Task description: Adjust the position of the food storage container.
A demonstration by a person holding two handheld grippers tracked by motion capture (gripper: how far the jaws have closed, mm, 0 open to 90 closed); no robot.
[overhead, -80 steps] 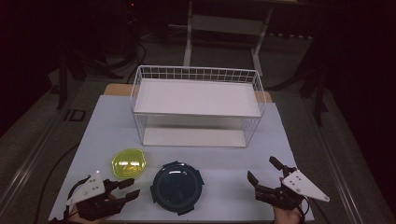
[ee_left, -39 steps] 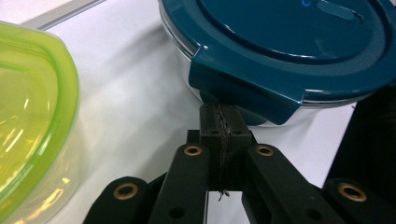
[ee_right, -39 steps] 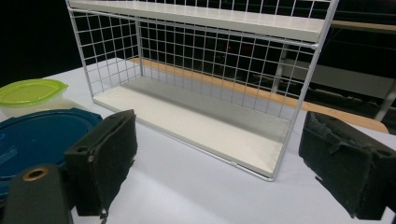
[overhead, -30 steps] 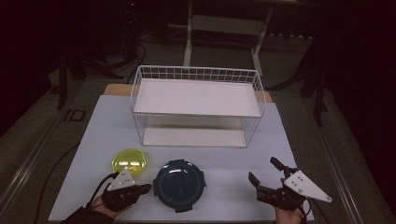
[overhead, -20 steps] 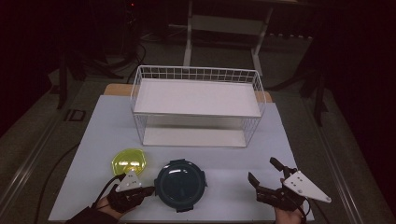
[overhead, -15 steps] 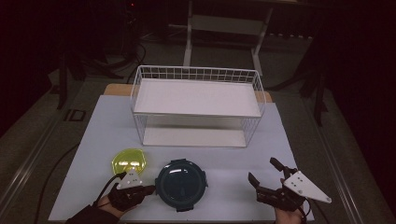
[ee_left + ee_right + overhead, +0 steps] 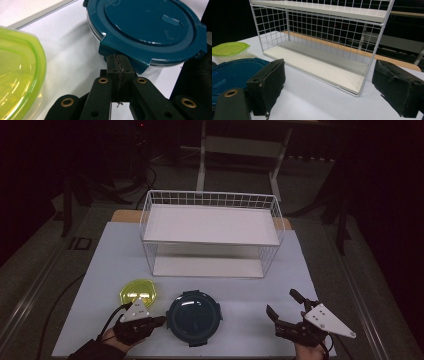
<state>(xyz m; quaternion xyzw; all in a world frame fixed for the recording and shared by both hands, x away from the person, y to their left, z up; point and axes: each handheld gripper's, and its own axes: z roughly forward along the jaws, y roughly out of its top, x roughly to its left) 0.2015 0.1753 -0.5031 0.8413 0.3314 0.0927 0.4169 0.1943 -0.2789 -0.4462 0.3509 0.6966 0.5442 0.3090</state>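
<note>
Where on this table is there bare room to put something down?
Free: the white mat between the blue-lidded container and the right gripper, and both shelves of the wire rack. Crowded: front left, where the left gripper, yellow-lidded container and blue one sit close.

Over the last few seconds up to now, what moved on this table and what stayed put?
The left gripper slid rightward along the table's near edge, from the near-left corner to the blue lidded container, jaws closed at a lid tab. Nothing was picked up or released. The right gripper, open, the yellow-green container and the white wire rack kept their places.
</note>
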